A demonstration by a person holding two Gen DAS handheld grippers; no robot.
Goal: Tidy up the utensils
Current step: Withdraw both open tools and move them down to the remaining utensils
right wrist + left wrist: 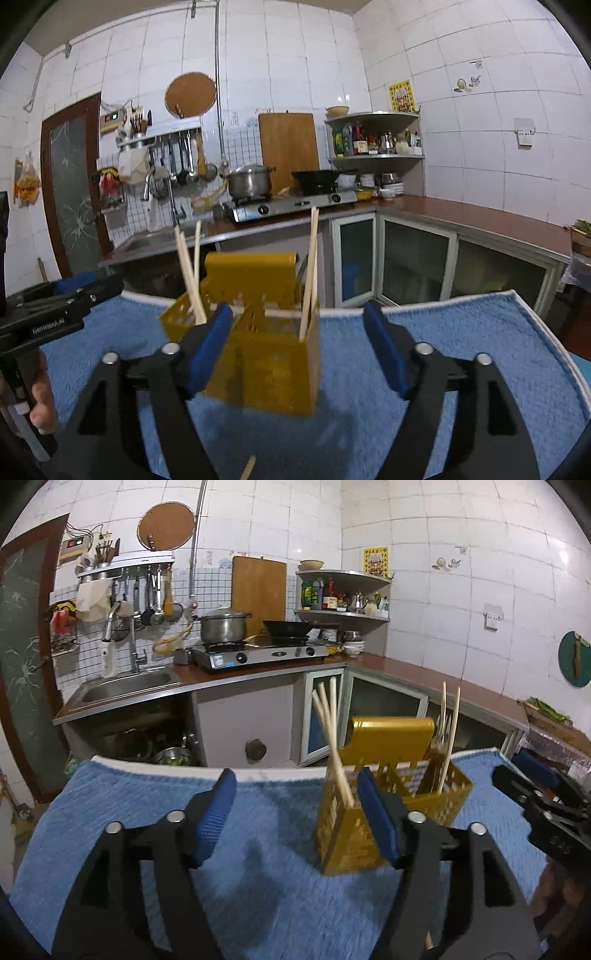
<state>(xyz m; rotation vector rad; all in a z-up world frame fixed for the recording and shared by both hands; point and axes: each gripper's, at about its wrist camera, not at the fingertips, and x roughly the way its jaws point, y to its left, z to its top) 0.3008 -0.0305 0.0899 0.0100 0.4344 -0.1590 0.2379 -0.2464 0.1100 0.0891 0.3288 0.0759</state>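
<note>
- The left gripper [297, 812] has black angular arms with round silver pins and ribbed blue pads [218, 812]; its jaws stand wide apart with nothing between them but towel.
- The right gripper [299, 339] is built the same, with jaws wide apart and gripping nothing; the front right corner of the holder lies in the gap, near its left pad [208, 350].
- The utensil holder [347, 834] is mustard-yellow plastic, boxy, with perforated lattice walls and a solid flat back plate rising behind. In the left wrist view it sits just beyond the right-hand pad, which overlaps its near corner; whether they touch I cannot tell.
- Pale, thin, straight chopsticks [332, 738] lean out of the holder's left compartment, fanned at the tips.
- More chopsticks [448, 734] stand in its right compartment, nearly upright.
- One loose pale stick end [248, 467] lies on the towel below the right jaws, at the frame's bottom edge.
- The blue towel [147, 805] is thick, looped and fuzzy, covering the work surface; its white-bordered far edge runs just behind the holder.
- Open towel spreads ahead of and between the left jaws, and to the right of the right jaws up to the rounded corner [517, 295].
- Beyond the edge stands a brown counter [406, 668] with a steel stove [258, 655].
</note>
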